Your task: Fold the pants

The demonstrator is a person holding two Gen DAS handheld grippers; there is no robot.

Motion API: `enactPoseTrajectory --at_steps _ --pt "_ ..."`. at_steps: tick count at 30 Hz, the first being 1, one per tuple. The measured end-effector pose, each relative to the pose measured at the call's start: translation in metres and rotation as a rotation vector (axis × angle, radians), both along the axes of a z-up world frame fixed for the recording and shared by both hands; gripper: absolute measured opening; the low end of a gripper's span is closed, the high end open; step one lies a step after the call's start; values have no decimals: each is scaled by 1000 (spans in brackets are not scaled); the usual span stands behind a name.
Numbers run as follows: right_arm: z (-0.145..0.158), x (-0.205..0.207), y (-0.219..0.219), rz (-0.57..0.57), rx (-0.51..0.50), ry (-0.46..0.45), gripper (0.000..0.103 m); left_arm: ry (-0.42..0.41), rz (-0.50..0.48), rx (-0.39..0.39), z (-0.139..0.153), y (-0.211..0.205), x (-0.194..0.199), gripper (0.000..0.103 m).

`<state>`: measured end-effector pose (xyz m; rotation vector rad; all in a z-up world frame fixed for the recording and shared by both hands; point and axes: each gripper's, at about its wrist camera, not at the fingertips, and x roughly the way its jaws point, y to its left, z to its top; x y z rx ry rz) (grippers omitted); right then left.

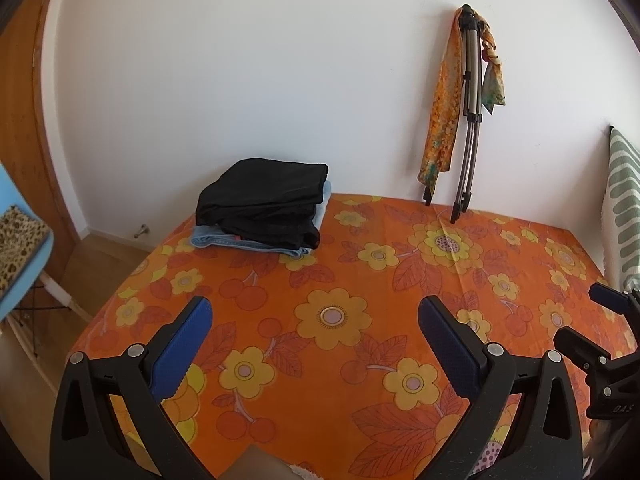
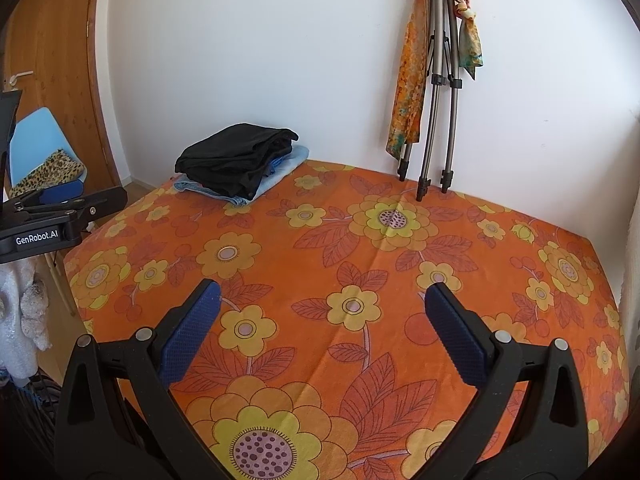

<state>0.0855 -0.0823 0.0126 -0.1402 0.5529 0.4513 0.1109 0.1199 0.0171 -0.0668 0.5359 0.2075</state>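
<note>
A stack of folded pants [image 1: 264,208], black ones on top of light blue denim, lies at the far left corner of the table, which is covered by an orange flowered cloth [image 1: 360,280]. The stack also shows in the right wrist view [image 2: 240,160], on the cloth [image 2: 360,260]. My left gripper [image 1: 316,312] is open and empty above the near part of the table. My right gripper [image 2: 322,300] is open and empty too. Each gripper shows at the edge of the other's view: the right one [image 1: 600,344] and the left one [image 2: 60,208].
A folded tripod [image 1: 468,120] with colourful scarves [image 1: 440,120] leans on the white wall at the back right. A blue chair [image 2: 40,140] with a leopard-print cloth [image 2: 48,172] stands left of the table by a wooden door [image 2: 52,60]. A striped green textile [image 1: 624,200] hangs at the right.
</note>
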Motion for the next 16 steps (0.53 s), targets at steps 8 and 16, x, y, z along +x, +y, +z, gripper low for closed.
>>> enactPoseTrajectory --at_steps 8,16 --pt "0 0 0 0 -1 2 103 3 0 -1 -2 1 0 102" --pt "-1 0 -1 -1 0 3 103 0 1 1 -3 2 1 102"
